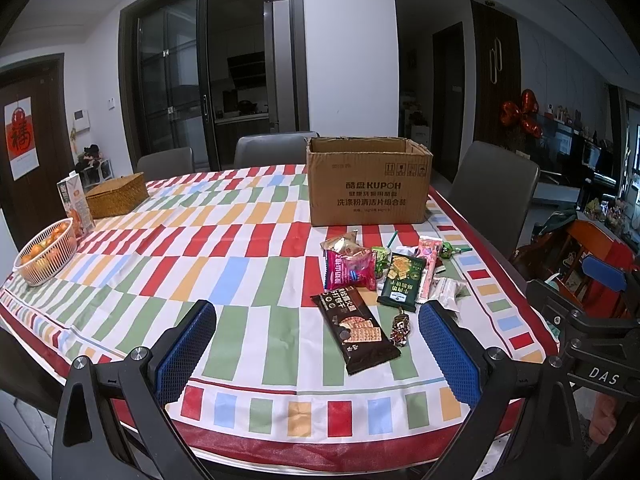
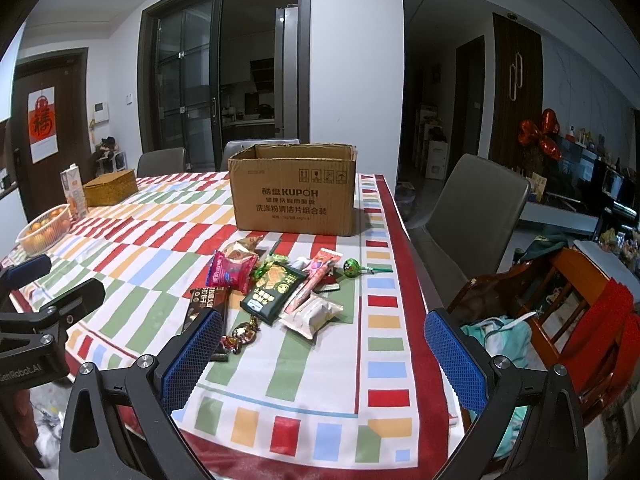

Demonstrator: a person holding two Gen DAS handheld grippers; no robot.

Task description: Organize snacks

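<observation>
A pile of snacks lies on the striped tablecloth: a dark brown cracker pack, a dark green cracker pack, a pink bag, a wrapped candy, a pink stick pack, a white pack and a green lollipop. An open cardboard box stands behind them. My left gripper is open and empty, near the brown pack. My right gripper is open and empty, in front of the pile.
A white basket of oranges, a carton and a wicker box sit at the table's left. Grey chairs stand around. A wooden chair with cloths is at the right, beyond the table edge.
</observation>
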